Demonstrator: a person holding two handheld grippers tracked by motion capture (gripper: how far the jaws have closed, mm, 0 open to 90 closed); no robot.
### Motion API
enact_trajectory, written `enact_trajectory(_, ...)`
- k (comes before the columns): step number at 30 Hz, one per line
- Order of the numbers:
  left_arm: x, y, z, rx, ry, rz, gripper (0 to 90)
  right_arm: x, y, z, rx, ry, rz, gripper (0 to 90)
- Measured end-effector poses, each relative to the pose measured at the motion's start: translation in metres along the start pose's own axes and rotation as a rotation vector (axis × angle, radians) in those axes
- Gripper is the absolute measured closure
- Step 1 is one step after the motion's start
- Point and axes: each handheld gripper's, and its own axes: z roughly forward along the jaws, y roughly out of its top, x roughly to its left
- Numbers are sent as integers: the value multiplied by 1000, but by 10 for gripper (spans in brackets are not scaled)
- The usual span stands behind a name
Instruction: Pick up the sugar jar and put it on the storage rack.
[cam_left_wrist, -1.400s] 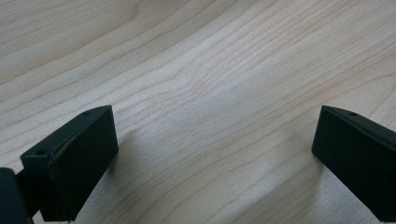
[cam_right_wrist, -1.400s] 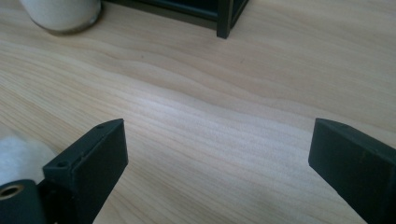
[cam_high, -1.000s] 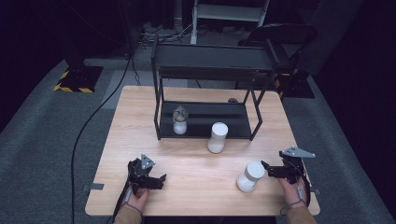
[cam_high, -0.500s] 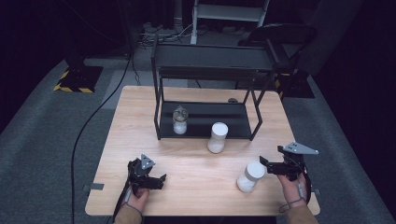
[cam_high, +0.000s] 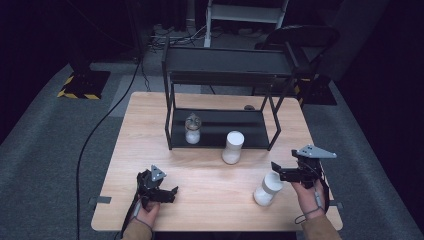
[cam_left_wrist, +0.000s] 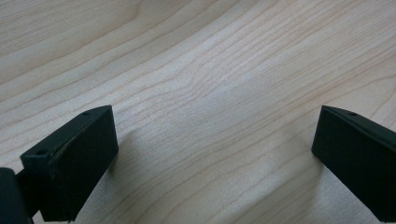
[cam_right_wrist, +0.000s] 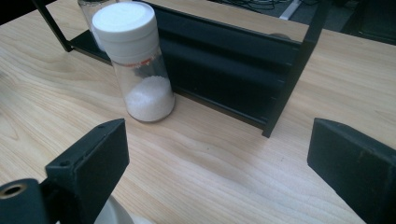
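While the right gripper hangs over the table in front of the black rack's right front leg, its jaws stand wide apart with nothing between them. The near jar, a white-capped one, stands upright just below and beside them, the farthest of the three jars from the rack. In the right gripper view only a sliver of its cap shows under one jaw. So the gripper is off to one side of the jar rather than over it.

I judge the step in hand to be the taking of this jar, though the high view is too coarse to be sure the jaws are not leaving it instead. To do it well, bring the jaws back so that the cap sits squarely between them. Then lower until the pads face the body below the cap, and close gently, since a tall narrow jar tips easily.

A second jar stands just before the rack's lower shelf, and a third jar on that shelf at its left end; any path toward the rack should pass to the right of the second.

The left gripper rests low on the table well in front of the rack's left leg, its jaws apart over bare wood.
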Motion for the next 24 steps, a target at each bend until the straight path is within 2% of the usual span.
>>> enact_trajectory(24,0,0,0,-1,0,-1,0,29,45,16,47,-2,-56,52)
